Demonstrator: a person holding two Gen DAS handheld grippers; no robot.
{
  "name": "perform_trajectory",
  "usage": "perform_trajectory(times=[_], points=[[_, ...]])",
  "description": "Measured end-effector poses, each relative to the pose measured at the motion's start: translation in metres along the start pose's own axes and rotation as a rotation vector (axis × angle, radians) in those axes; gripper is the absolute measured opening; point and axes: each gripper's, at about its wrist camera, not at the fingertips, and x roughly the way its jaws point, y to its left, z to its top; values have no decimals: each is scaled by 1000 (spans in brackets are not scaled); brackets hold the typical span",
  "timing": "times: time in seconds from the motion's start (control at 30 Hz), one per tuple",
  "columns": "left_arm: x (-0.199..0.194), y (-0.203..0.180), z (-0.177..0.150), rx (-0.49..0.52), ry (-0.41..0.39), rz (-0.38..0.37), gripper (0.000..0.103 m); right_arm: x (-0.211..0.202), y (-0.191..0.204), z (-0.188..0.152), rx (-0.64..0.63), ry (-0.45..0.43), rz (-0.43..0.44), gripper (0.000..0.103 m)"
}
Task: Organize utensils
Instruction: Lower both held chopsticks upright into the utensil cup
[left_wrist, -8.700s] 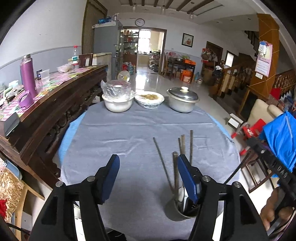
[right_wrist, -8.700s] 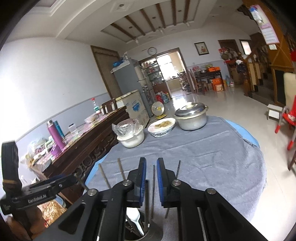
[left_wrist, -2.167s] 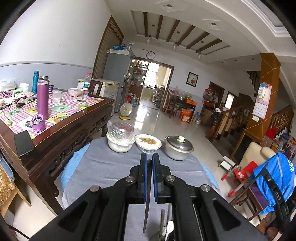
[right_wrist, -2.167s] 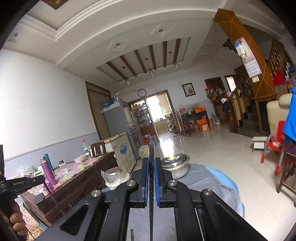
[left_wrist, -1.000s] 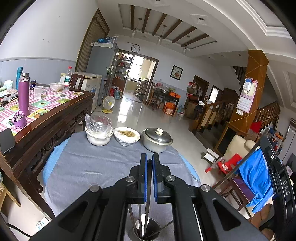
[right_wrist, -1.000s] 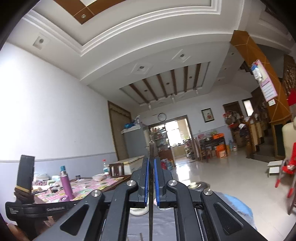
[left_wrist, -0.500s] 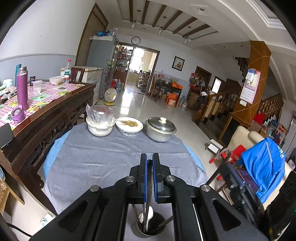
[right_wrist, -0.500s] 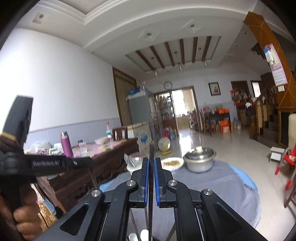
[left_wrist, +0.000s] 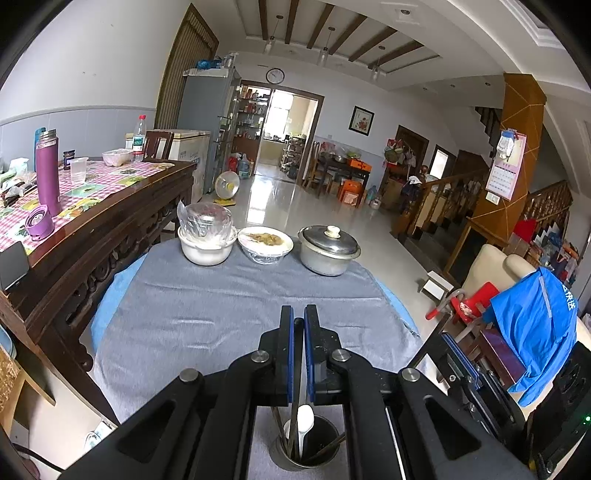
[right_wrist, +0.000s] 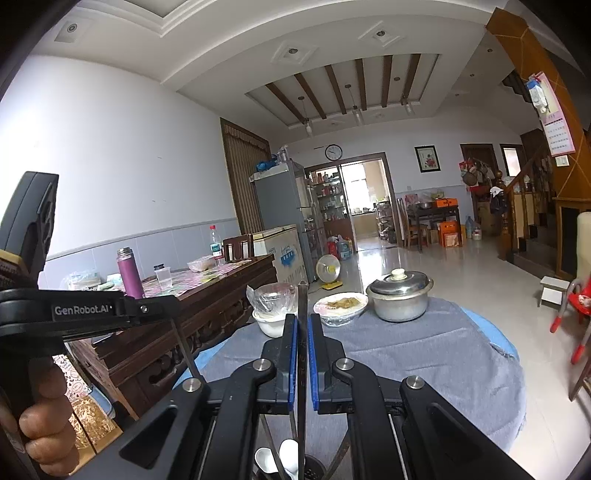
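Standing upright between right fingers (right_wrist: 286, 354): dark slim chopstick (right_wrist: 302, 306)

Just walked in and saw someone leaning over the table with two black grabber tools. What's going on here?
A person is sorting utensils into a metal holder on the grey-clothed table. Each hand works a gripper: the left gripper is shut on a chopstick whose lower end reaches into the holder, and the right gripper is shut on another chopstick, held upright above it. White spoons and more chopsticks already stand inside.
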Motion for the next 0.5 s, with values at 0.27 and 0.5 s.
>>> perform_trajectory(times=[0.27, 0.5], points=[[3, 0, -2, 0, 9, 2, 5, 3, 5, 1, 4, 6, -2, 6], [12, 5, -5, -3, 26, 11, 5, 9, 4, 0, 23, 25, 1, 6]])
